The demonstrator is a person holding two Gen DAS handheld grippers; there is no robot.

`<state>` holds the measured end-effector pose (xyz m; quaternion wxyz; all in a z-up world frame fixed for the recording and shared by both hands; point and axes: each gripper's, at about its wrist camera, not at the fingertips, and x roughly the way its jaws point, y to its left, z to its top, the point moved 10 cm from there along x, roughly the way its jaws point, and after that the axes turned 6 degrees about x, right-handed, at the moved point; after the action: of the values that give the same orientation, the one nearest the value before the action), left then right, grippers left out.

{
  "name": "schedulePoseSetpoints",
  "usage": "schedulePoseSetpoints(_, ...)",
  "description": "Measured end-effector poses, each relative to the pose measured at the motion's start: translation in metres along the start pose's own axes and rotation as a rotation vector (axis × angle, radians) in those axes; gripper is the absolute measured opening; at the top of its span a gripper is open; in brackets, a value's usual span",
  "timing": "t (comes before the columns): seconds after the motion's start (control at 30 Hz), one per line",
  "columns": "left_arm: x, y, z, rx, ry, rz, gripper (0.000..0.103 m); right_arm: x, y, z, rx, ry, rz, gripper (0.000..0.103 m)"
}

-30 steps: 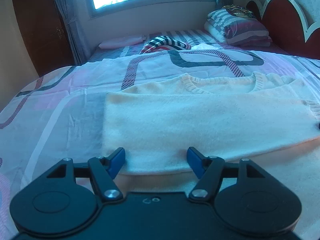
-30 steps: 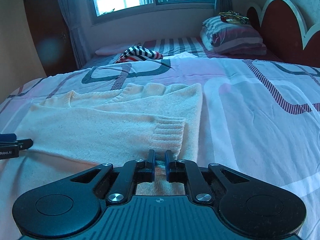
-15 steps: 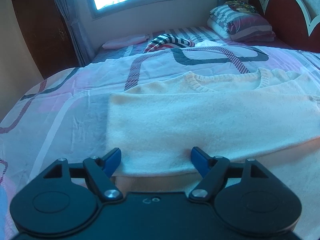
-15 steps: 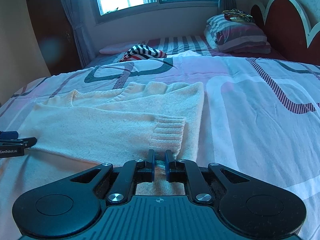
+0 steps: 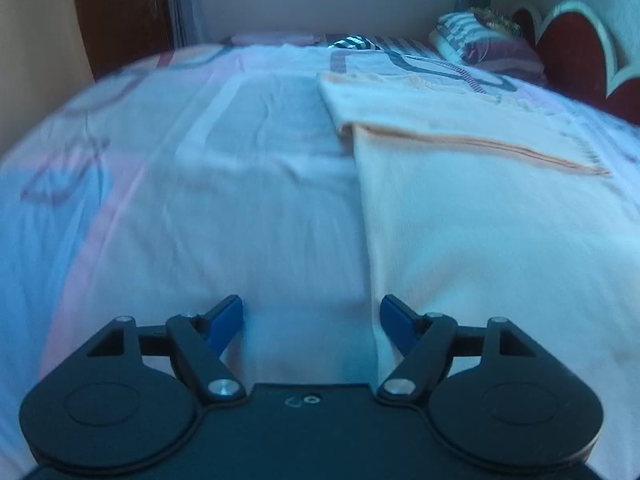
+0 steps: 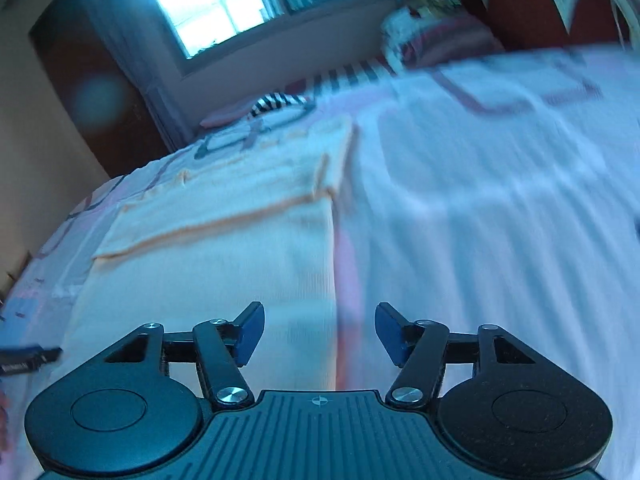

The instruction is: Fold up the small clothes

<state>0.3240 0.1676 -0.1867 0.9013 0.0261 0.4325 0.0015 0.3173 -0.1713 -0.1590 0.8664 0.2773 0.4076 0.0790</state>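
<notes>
Sweater (image 5: 480, 216) is spread flat on the bed (image 5: 240, 200), cream-colored, with one sleeve folded across the body so the cuff edge makes an orange-ish line over the chest. Big change from half a second ago: the right tool (image 6: 316, 330) was pinched on the cuff end of that sleeve, and now its blue fingers (image 6: 250, 330) are spread wide with nothing between them, hovering over the sweater's right side edge where it meets the sheet. The left tool (image 5: 312, 326) was wide then and is wide now, but it has shifted off the sleeve fold and sits over the sweater's left side edge, with bare sheet under most of the gap. Both views are motion-blurred and the right one is tilted a lot, so fine detail is mush. The left tool's tip (image 6: 28, 360) also pokes into the right view at the far left edge.

No real containers anywhere. Back of the bed has a stack of striped pillows (image 5: 480, 40) by the red headboard (image 5: 572, 52), plus a striped cloth lump (image 5: 352, 43) near the window (image 6: 208, 4).
</notes>
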Motion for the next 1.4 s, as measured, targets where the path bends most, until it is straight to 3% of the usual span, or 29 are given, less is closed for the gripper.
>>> schedulePoseSetpoints(0.17, -0.037, -0.005, -0.036, -0.042, -0.028, -0.144, 0.071, -0.043, -0.008, -0.048, 0.144, 0.034, 0.076, 0.057)
schedulePoseSetpoints(0.3, -0.060, -0.018, -0.063, -0.084, -0.022, -0.292, 0.069, -0.070, -0.002, -0.082, 0.166, 0.080, 0.117, 0.057)
schedulePoseSetpoints(0.53, -0.089, -0.024, -0.104, -0.158, -0.013, -0.396, 0.049, -0.102, 0.002, -0.120, 0.233, 0.095, 0.198, 0.055)
schedulePoseSetpoints(0.67, -0.094, -0.024, -0.112, -0.229, 0.012, -0.506, 0.048, -0.108, 0.004, -0.134, 0.275, 0.125, 0.236, 0.038)
schedulePoseSetpoints(0.8, -0.087, -0.026, -0.109, -0.230, 0.021, -0.517, 0.048, -0.108, 0.003, -0.130, 0.329, 0.109, 0.272, 0.038)
schedulePoseSetpoints(0.97, -0.070, -0.029, -0.093, -0.284, 0.037, -0.564, 0.047, -0.096, -0.007, -0.116, 0.374, 0.112, 0.254, 0.034)
schedulePoseSetpoints(1.07, -0.070, -0.038, -0.093, -0.226, 0.060, -0.571, 0.047, -0.095, -0.006, -0.113, 0.352, 0.129, 0.262, 0.029)
schedulePoseSetpoints(1.17, -0.069, -0.037, -0.095, -0.200, 0.066, -0.548, 0.034, -0.090, -0.009, -0.124, 0.327, 0.188, 0.236, 0.009)
schedulePoseSetpoints(1.2, -0.067, -0.035, -0.095, -0.195, 0.066, -0.530, 0.022, -0.090, -0.010, -0.125, 0.317, 0.189, 0.229, 0.003)
schedulePoseSetpoints(1.23, -0.065, -0.033, -0.096, -0.182, 0.068, -0.503, 0.012, -0.092, -0.010, -0.125, 0.309, 0.182, 0.231, 0.003)
schedulePoseSetpoints(1.3, -0.066, -0.036, -0.096, -0.123, 0.062, -0.459, 0.002, -0.096, -0.006, -0.121, 0.295, 0.166, 0.235, 0.003)
schedulePoseSetpoints(1.4, -0.088, -0.037, -0.088, -0.106, -0.020, -0.458, 0.001, -0.115, 0.008, -0.109, 0.276, 0.109, 0.300, 0.003)
